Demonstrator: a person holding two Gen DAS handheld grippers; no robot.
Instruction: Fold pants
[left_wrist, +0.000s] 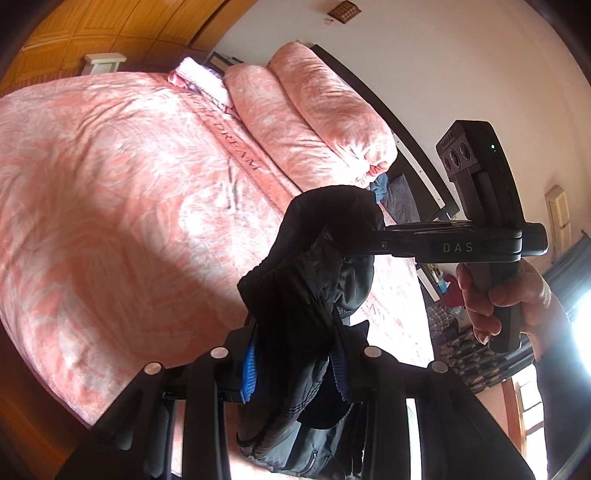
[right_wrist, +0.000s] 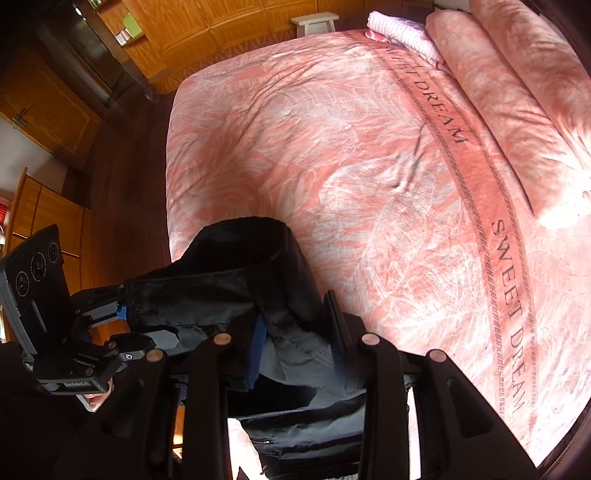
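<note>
The black pants (left_wrist: 310, 295) are up in the air over the bed (left_wrist: 110, 177), not lying on it yet. Both tongs are pinching them. The left tongs (left_wrist: 295, 365) are pressed on a bunched part of the cloth, and the rest hangs down below. The right tongs (right_wrist: 291, 354) are pinching another part of the same edge, close to the left ones. The 2 grips sit near each other, so the cloth droops in a lump between them. Holding the pants high like this probably lets them hang free so they can be laid flat on the pink blanket (right_wrist: 332, 147). No fold is made yet, I think.
</note>
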